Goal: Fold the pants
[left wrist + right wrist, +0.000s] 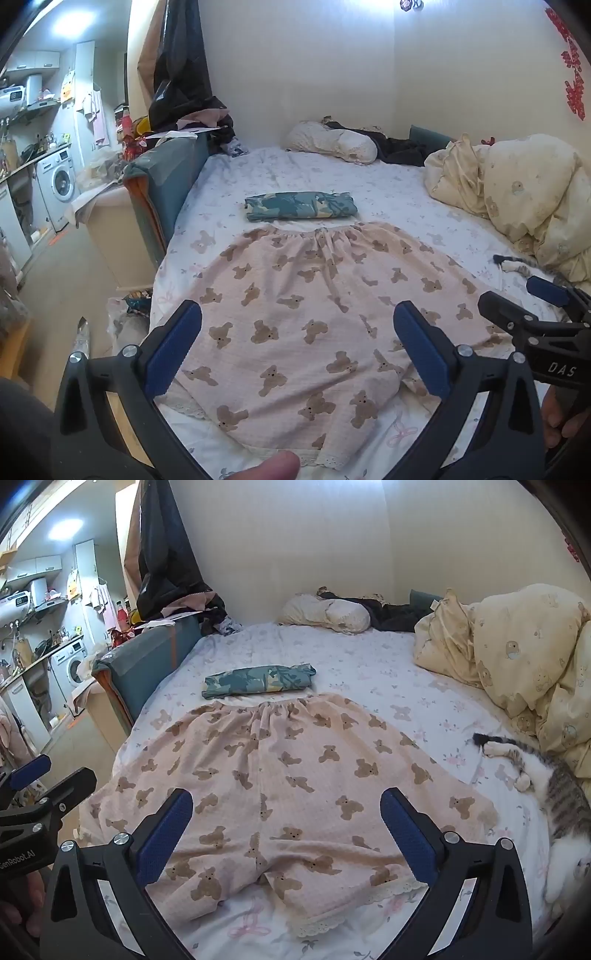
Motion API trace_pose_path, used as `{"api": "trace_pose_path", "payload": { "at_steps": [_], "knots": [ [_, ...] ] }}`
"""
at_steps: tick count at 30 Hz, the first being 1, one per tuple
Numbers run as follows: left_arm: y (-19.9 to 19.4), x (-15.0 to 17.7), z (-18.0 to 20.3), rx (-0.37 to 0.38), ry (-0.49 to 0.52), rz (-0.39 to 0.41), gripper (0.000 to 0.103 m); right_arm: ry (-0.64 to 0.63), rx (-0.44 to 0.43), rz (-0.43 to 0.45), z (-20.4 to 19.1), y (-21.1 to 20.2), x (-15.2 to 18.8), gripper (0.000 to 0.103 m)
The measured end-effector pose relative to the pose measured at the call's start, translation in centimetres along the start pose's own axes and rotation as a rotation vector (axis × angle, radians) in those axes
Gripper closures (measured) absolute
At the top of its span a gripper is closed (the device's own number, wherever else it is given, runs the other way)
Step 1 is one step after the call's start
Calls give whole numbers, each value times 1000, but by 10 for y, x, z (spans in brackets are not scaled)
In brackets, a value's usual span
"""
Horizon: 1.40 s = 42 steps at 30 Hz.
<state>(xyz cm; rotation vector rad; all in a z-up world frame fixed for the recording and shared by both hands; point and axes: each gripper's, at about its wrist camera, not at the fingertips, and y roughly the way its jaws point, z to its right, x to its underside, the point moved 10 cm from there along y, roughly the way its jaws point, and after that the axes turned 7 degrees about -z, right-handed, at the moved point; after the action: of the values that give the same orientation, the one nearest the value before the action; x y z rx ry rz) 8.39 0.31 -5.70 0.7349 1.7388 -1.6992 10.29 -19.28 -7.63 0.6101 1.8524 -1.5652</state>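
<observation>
The pink bear-print pants point(314, 314) lie spread flat on the bed point(388, 184), waistband away, lace hems near. The left claw point(297, 354) and the right claw point(286, 834) both hover over the hem end, jaws wide apart, gripping nothing. Beyond the waistband lies a folded blue-patterned cloth point(258, 681).

Pants point(280, 775): soft matt cloth, lace-trimmed hems. Bed sheet point(369, 664): smooth printed cloth. Left gripper point(297, 347) and right gripper point(286, 830) were matt black plastic, textured blue pads, bright metal screws.
</observation>
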Motion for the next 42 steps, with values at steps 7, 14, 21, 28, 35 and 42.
{"api": "trace_pose_path", "payload": {
  "at_steps": [7,14,21,28,35,42],
  "knots": [
    [-7,-1,2,2,-25,24,1,1,9,4,1,0,0,0],
    [1,-1,-2,3,-31,17,1,4,5,-6,0,-1,-3,0],
    [1,-1,-1,1,-40,21,1,10,-2,0,-2,-1,0,0],
    [0,-2,-5,-6,-42,21,1,22,-6,-22,2,4,4,0],
    [-1,-2,-6,-1,-47,27,1,30,-8,-13,5,1,1,0],
    [0,-2,-5,-3,-46,25,1,23,-12,-11,4,0,-1,0]
  ]
}}
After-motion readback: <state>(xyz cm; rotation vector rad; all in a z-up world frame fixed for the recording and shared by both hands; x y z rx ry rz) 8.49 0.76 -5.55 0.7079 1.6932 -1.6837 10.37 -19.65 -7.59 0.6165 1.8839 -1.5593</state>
